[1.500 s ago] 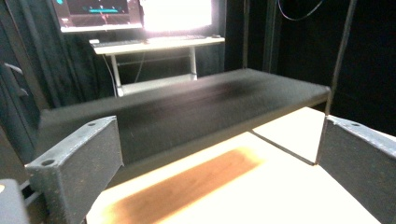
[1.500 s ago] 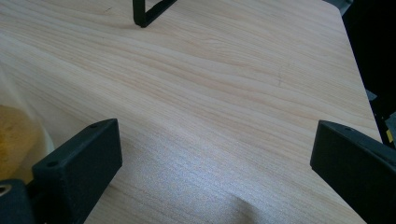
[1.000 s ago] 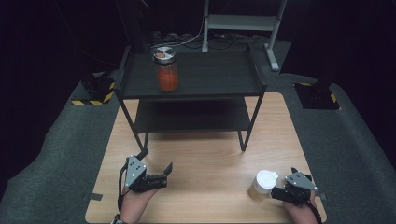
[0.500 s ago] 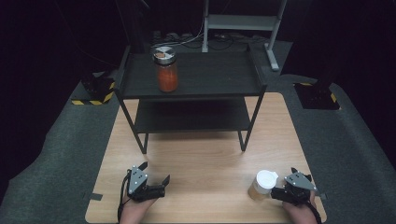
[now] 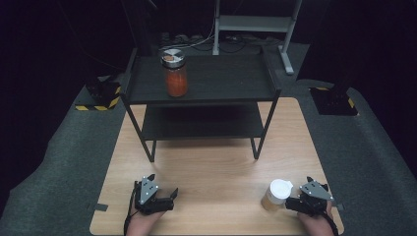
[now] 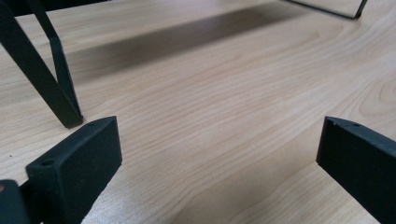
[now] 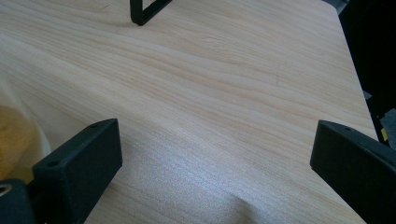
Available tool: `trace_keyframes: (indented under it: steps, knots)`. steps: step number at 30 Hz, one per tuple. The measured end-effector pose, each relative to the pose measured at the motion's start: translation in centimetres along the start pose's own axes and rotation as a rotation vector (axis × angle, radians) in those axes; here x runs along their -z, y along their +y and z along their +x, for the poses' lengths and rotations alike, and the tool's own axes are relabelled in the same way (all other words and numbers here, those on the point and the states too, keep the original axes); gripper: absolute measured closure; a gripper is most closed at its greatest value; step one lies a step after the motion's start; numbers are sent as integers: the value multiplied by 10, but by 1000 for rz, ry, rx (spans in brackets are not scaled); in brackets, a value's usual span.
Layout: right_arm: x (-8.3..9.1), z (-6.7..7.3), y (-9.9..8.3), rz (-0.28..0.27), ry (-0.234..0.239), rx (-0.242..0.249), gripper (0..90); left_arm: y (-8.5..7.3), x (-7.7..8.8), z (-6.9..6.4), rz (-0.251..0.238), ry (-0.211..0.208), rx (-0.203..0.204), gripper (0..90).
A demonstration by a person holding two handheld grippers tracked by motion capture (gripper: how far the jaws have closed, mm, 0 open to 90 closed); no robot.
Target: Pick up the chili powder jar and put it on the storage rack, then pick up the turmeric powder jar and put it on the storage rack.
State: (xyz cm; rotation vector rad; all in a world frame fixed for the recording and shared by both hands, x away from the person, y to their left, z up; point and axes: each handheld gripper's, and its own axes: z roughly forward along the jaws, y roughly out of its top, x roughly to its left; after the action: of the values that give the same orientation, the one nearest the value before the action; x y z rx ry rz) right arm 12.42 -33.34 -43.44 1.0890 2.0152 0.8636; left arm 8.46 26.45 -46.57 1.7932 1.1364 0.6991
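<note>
Item: white-lidded jar [image 5: 277, 194] with yellowish contents, upright on the tabletop [image 5: 216, 172] at 5 o'clock, just beside the right gripper [image 5: 293, 203]; the right gripper view shows only its yellow edge [image 7: 11, 140] outside the left jaw. Both grippers released, jaws wide over bare wood; left gripper [image 5: 169, 196] at 7 o'clock. High view alone shows the black shelf rack [image 5: 206, 81] at 12 o'clock bearing an orange-filled jar [image 5: 175, 73].

Each hand-held black two-jaw left gripper [image 5: 168, 195] and right gripper [image 5: 290, 203] carries a grey three-cornered top plate; blocky matte jaws show small screw holes, and a dark cable trails back.
</note>
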Motion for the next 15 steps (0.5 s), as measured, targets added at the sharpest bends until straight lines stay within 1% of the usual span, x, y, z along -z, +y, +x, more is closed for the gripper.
trace_keyframes:
  steps: [4, 8, 11, 15]
  knots:
    - [0, -1, 0, 2, 5, 1, 17, 2, 0, -7, 13, 28, -23, 4]
    - [0, -2, 0, 1, 10, -7, 17, 5, -1, -10, 35, 39, -44, 4]
    - [0, -2, -1, -5, 10, -9, 16, 7, -1, -12, 46, 40, -58, 4]
    - [1, -3, -3, -14, 12, -12, 16, 8, -2, -11, 52, 30, -66, 5]
